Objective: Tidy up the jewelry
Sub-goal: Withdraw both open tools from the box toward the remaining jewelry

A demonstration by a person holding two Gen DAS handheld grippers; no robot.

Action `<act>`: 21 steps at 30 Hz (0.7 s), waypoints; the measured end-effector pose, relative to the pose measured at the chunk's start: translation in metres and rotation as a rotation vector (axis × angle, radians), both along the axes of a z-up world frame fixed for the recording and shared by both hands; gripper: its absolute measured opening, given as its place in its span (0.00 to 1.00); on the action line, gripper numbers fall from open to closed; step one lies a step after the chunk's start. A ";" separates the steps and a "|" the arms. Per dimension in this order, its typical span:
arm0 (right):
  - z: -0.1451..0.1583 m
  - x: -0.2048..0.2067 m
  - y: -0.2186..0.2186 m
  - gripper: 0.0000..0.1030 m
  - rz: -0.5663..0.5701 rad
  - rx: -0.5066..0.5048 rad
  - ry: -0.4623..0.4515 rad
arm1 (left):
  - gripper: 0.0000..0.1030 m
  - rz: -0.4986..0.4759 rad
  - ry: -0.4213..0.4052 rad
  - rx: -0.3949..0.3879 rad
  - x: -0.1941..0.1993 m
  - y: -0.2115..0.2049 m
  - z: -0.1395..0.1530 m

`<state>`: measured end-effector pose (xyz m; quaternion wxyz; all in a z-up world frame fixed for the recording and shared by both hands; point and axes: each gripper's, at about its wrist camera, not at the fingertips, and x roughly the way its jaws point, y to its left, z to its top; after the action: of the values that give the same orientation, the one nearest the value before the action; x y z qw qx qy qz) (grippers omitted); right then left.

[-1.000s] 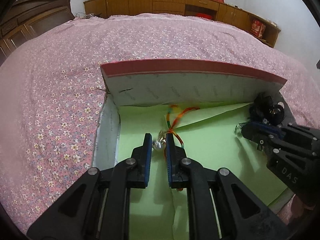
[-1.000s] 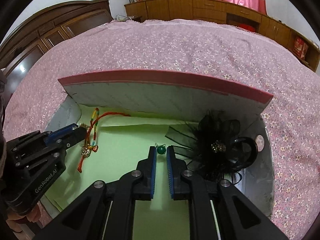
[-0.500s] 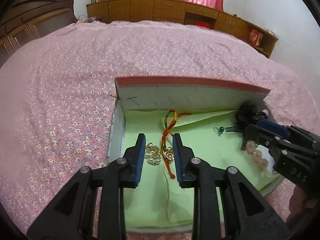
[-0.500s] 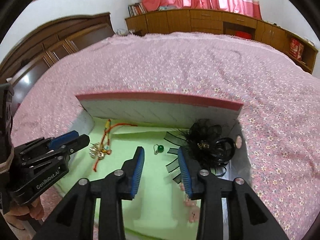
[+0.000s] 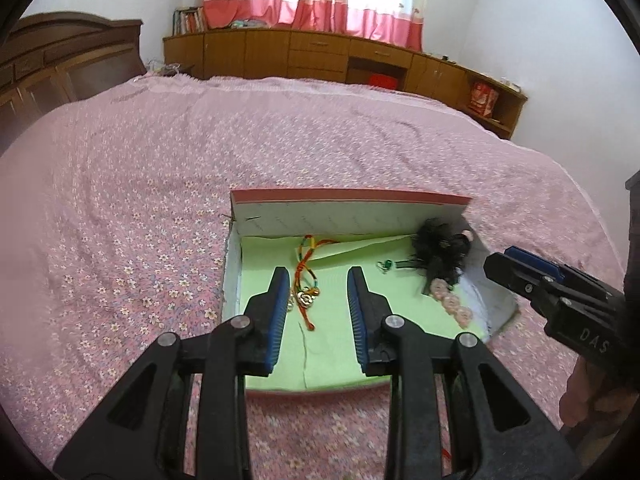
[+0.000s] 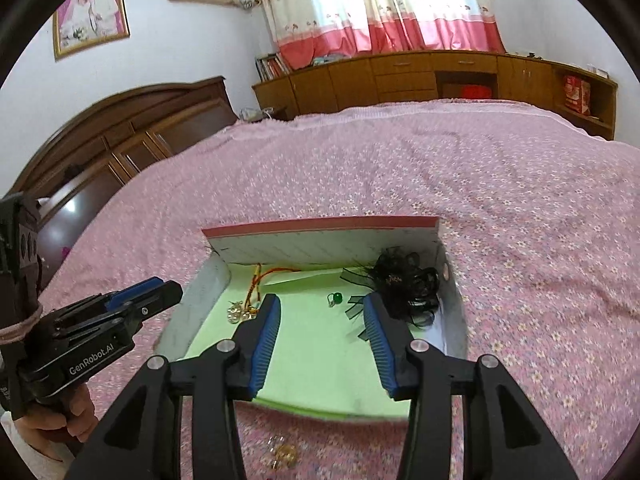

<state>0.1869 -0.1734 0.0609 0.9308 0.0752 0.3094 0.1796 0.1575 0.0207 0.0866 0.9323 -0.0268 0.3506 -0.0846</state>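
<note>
**A:** Status on the tongs?

**B:** Both wide apart, nothing in either. My left gripper hangs above the near-left part of the box; my right gripper hangs over the near middle.

**A:** Where's the jewelry?

**B:** Mostly in the box, on the green liner. Red cord bracelet lies on the left, gold charms at its near end, right between my left fingers. Green bead earring sits mid-box. Black hair flower is tucked in the far-right corner, pink bead string just in front of it.

**A:** Why spread like that?

**B:** My guess: apart, so cords and netting don't tangle.

**A:** Done?

**B:** Not quite, I think. A gold piece lies on the bedspread, outside the box's near edge. Small and flat on soft cloth; I'd expect a fiddly pinch.
</note>
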 end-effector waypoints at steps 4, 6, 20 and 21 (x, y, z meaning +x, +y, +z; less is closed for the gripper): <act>0.008 -0.020 -0.008 0.46 -0.012 0.020 -0.030 | 0.22 -0.018 -0.003 -0.003 -0.014 -0.002 0.006; 0.012 -0.030 -0.013 0.46 -0.017 0.028 -0.043 | 0.22 -0.029 0.002 -0.007 -0.021 -0.003 0.008; -0.005 -0.082 -0.037 0.47 -0.050 0.018 0.017 | 0.24 -0.079 0.081 -0.028 -0.060 -0.002 -0.006; -0.008 -0.083 -0.038 0.47 -0.048 0.012 0.025 | 0.24 -0.086 0.092 -0.028 -0.062 -0.002 -0.008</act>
<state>0.1036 -0.2111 0.0530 0.9305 0.0903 0.3179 0.1579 0.0960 0.0184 0.0783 0.9102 -0.0287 0.3927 -0.1283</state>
